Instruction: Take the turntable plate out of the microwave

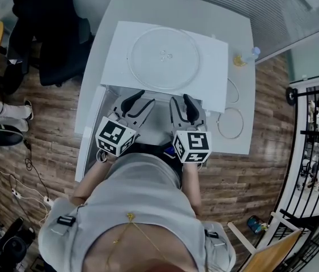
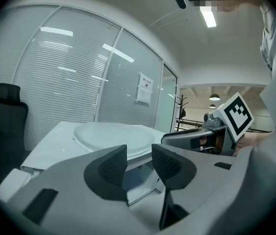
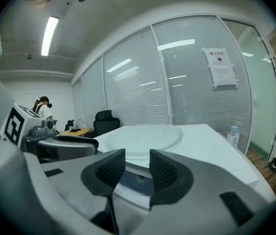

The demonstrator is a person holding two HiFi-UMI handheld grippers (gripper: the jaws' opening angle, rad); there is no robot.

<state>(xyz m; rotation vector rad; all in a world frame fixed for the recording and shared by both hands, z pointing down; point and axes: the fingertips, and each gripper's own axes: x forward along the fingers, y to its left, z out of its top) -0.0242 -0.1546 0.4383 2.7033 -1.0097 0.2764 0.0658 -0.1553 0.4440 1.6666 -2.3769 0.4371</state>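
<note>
The clear glass turntable plate (image 1: 164, 58) lies flat on top of the white microwave (image 1: 119, 67), which stands on a white table (image 1: 238, 27). Both grippers hover side by side at the microwave's front edge and point toward it. My left gripper (image 1: 143, 98) has a gap between its jaws and nothing in it. My right gripper (image 1: 182, 99) is the same, empty and apart from the plate. In the left gripper view the plate (image 2: 111, 136) sits beyond my left gripper (image 2: 138, 155). The right gripper view shows the plate (image 3: 142, 137) past my right gripper (image 3: 138, 160).
A small water bottle (image 1: 244, 58) stands on the table to the right of the microwave, and a looped white cable (image 1: 231, 122) lies near the front right corner. A black office chair (image 1: 57, 38) stands left of the table. Glass partitions with blinds (image 3: 187, 82) are behind.
</note>
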